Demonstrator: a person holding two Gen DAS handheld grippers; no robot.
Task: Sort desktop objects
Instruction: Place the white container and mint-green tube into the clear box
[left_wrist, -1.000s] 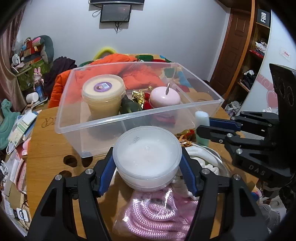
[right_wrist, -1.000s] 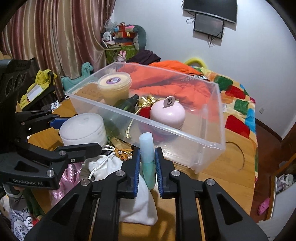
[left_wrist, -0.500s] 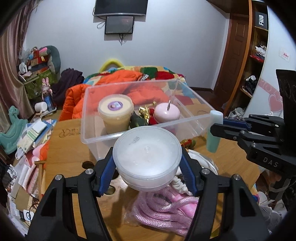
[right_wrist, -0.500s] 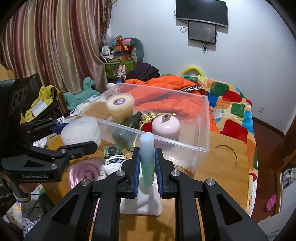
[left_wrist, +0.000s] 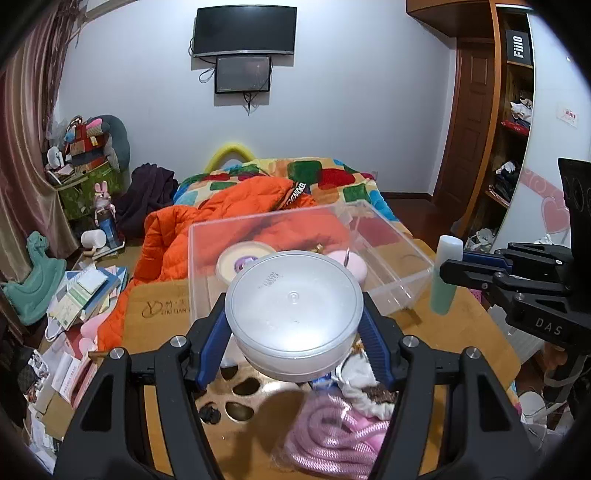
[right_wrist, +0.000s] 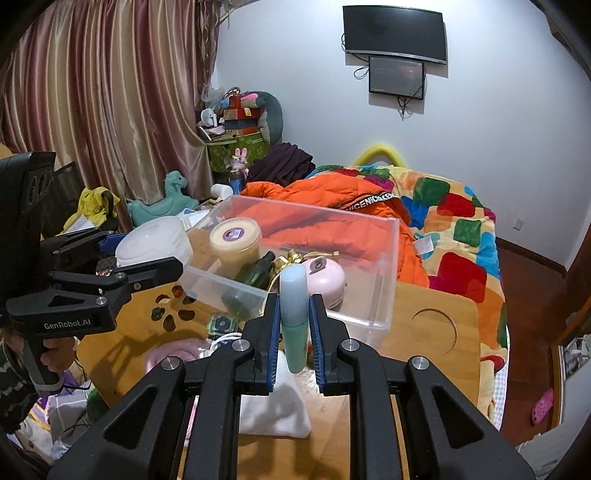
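Observation:
My left gripper (left_wrist: 293, 317) is shut on a round white lidded tub (left_wrist: 293, 310), held high above the wooden table (left_wrist: 162, 306); it also shows in the right wrist view (right_wrist: 153, 240). My right gripper (right_wrist: 293, 317) is shut on an upright teal tube with a pale blue cap (right_wrist: 293, 314), also seen in the left wrist view (left_wrist: 445, 277). Both are lifted just short of the clear plastic bin (right_wrist: 384, 280), which holds a yellow tub (right_wrist: 235, 238), a dark green bottle (right_wrist: 255, 273) and a pink round case (right_wrist: 325, 282).
A pink rope bundle (left_wrist: 343, 435) and a white cloth pouch (right_wrist: 273, 410) lie on the table below the grippers. A bed with an orange jacket (left_wrist: 236, 206) stands behind the table. Books and clutter (left_wrist: 81, 291) cover the floor at the left.
Both grippers have risen and pulled back with their objects; the bin and table now sit lower and farther in both views.

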